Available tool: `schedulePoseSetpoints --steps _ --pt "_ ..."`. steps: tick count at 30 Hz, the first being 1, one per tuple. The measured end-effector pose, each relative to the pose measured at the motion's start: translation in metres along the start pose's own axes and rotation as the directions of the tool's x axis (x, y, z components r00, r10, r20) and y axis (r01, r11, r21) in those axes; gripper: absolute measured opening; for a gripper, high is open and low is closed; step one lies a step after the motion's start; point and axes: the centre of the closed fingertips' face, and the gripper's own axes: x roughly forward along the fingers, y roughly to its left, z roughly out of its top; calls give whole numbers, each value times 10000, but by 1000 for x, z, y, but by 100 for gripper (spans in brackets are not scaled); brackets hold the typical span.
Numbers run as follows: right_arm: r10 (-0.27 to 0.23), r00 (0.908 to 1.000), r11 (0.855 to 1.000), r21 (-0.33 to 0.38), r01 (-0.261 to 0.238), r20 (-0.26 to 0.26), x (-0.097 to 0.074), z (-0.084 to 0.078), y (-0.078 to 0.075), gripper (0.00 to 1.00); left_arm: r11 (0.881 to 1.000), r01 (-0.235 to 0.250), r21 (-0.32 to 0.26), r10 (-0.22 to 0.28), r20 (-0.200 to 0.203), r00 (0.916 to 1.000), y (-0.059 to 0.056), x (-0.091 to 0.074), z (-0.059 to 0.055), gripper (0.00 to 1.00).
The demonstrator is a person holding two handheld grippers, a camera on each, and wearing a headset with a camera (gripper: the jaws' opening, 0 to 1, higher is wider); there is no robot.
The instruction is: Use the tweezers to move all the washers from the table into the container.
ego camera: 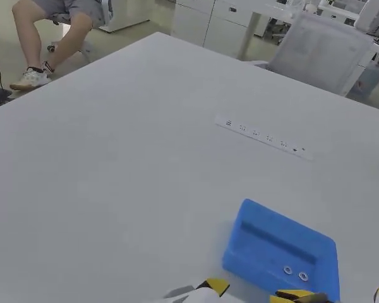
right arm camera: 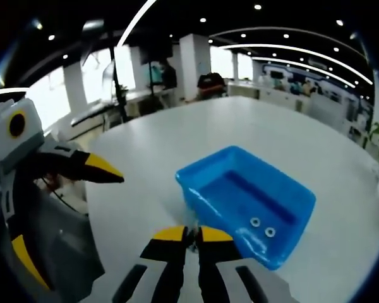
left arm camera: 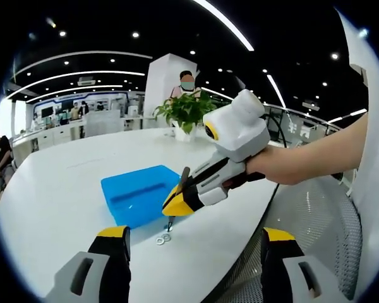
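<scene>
Right gripper (left arm camera: 175,205): you are holding its fingers closed on the tweezers (left arm camera: 170,222), which are pointing down at the desk (left arm camera: 63,189) from the yellow tips. In the left gripper view, the tweezer points are hovering just above two washers (left arm camera: 163,239) that are lying side by side on the desk, close to the near wall of the blue container (left arm camera: 139,192). I cannot tell whether the points are touching them.

Left gripper (left arm camera: 196,235): you are keeping its fingers spread wide apart and they are gripping nothing. In the right gripper view it is sitting off to the left, apart from the container.

Container: it is resting flat on the desk. Two more washers (right arm camera: 255,222) are lying inside it, next to each other, near one long wall.

Surroundings: a white power strip (ego camera: 262,136) is lying on the desk well beyond the container. A person (ego camera: 50,31) is sitting past the far corner.
</scene>
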Motion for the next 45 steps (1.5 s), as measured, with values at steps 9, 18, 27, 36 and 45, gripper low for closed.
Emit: schedulePoseSetpoints --steps 9,18,27,36,45 --pt "-58 10000 10000 -7 58 61 7 5 2 3 10000 36 47 -36 -100 9999 -1 1 -2 85" --pt "-116 9999 9991 409 111 110 8 9 0 3 10000 53 56 -53 -116 9999 0 1 -2 83" --pt "89 9953 9955 929 -179 962 -13 41 5 3 9998 137 139 -134 -208 9997 -2 1 -3 82" --pt "110 9841 9837 1746 -425 1772 -33 68 -2 3 9997 145 193 -141 -221 9997 -2 1 -3 80" --pt "-121 9784 9862 1638 -223 2063 -36 85 -16 3 9996 184 207 -178 -279 9995 -3 1 -4 79"
